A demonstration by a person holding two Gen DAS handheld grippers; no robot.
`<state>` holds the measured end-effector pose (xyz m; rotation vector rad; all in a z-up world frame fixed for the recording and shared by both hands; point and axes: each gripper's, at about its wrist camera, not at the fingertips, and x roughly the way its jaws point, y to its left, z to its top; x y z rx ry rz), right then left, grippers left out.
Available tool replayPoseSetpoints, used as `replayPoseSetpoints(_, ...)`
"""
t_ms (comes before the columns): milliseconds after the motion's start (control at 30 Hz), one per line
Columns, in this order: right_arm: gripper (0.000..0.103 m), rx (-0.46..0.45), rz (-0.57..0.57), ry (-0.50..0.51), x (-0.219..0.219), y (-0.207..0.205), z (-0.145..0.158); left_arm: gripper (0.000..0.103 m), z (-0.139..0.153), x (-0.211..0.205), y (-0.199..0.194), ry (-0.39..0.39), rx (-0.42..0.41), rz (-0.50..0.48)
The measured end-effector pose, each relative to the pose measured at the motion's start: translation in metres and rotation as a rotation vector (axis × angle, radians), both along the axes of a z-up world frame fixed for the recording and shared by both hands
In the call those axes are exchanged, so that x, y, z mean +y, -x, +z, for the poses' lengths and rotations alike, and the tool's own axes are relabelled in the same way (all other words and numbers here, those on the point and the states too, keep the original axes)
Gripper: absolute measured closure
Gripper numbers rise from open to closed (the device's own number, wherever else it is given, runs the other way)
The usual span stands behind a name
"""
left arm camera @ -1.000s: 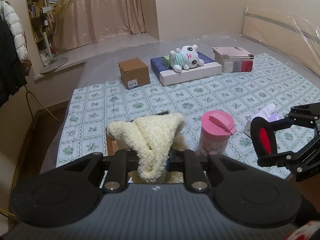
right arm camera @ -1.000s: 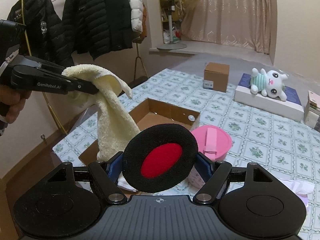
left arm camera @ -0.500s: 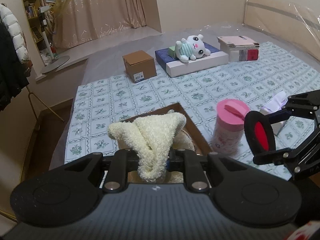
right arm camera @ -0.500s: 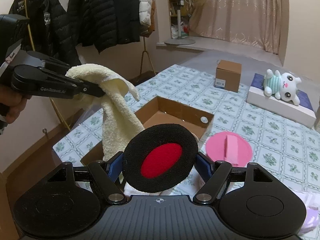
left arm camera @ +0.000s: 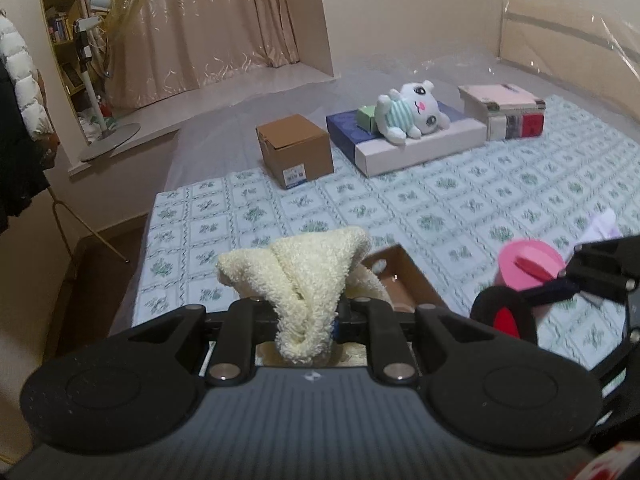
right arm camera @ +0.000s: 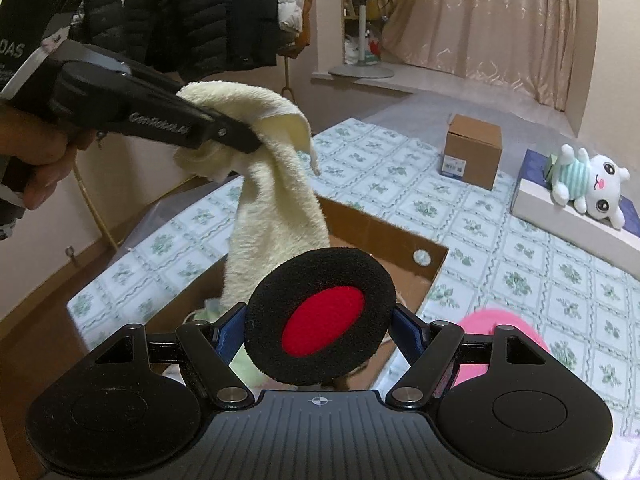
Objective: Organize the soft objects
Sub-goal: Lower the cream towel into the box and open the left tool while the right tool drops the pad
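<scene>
My left gripper [left arm camera: 308, 316] is shut on a cream towel [left arm camera: 308, 280]. In the right wrist view the left gripper [right arm camera: 244, 144] holds the towel [right arm camera: 272, 208] hanging down over the open cardboard box [right arm camera: 400, 240]. My right gripper [right arm camera: 320, 320] is shut on a round black foam pad with a red centre [right arm camera: 320, 320], held above the box's near side. In the left wrist view the pad [left arm camera: 504, 320] sits at the right, next to the box [left arm camera: 404, 276]. Pale green soft items [right arm camera: 248, 364] lie in the box.
A pink-lidded container [left arm camera: 528, 264] stands right of the box. A small closed cardboard box [left arm camera: 296, 148], a white plush toy [left arm camera: 412, 112] on a flat blue-white box and stacked books [left arm camera: 504, 108] lie at the far side. White-purple cloth [left arm camera: 604, 224] lies at right. Coats [right arm camera: 200, 12] hang left.
Both grippers have moved over the open box with their loads. The towel now hangs over the box and the foam pad is above its near side.
</scene>
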<state>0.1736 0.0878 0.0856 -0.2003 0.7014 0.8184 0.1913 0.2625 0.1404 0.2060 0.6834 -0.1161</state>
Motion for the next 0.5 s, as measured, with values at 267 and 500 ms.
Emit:
replayPoseSetpoints(267,0.028,-0.001,0.006,0.04,0.016,-0.019,-0.024,0.085,-0.068,-0.003,-0.037,0.032,0.198,-0.13)
replayPoseSetpoints(500,0.028,0.001,0.022,0.064,0.024,-0.027,-0.042,0.062,-0.101,0.022,-0.044,0.103,0.248,-0.061)
